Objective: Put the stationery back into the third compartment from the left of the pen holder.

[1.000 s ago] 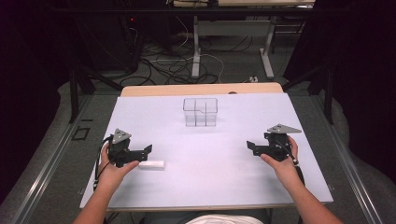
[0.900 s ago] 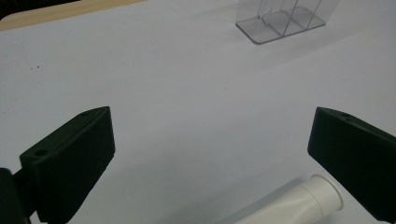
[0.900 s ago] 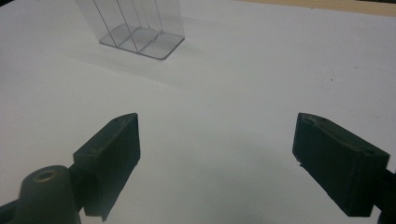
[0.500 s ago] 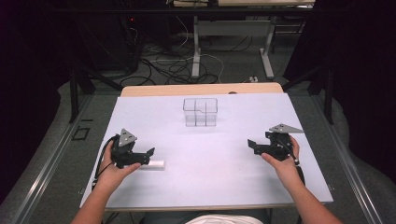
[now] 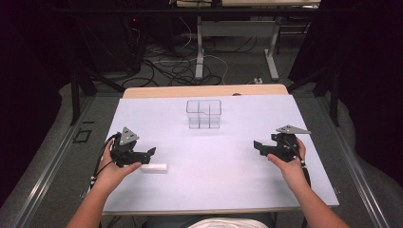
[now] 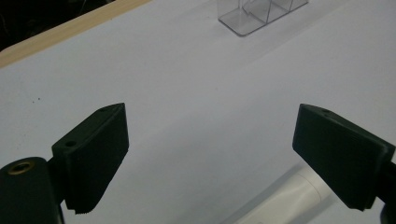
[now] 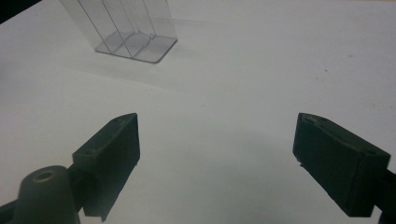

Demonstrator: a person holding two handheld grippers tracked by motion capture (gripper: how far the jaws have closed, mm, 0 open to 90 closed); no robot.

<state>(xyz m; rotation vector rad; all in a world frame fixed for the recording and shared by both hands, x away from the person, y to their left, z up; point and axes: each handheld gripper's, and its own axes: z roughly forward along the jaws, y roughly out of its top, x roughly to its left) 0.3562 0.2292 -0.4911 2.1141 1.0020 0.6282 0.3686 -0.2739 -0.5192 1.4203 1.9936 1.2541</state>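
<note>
A small white tube lies flat on the white table near its front left. My left gripper hovers just above and beside it; its jaws have just been closing a little but still stand wide apart, with nothing between the pads. In the left gripper view the tube shows at the bottom, partly behind the right jaw. A clear divided plastic box stands upright at the far middle of the table. My right gripper is held open over the right side, pointing left, with nothing in it.
The white table top has a bare wooden strip along its far edge. Beyond it are desk legs and loose cables on the floor. The clear box shows at the top left of the right gripper view.
My left gripper has drifted slightly right and toward the tube. The right hand, the tube and the clear box have stayed put.
</note>
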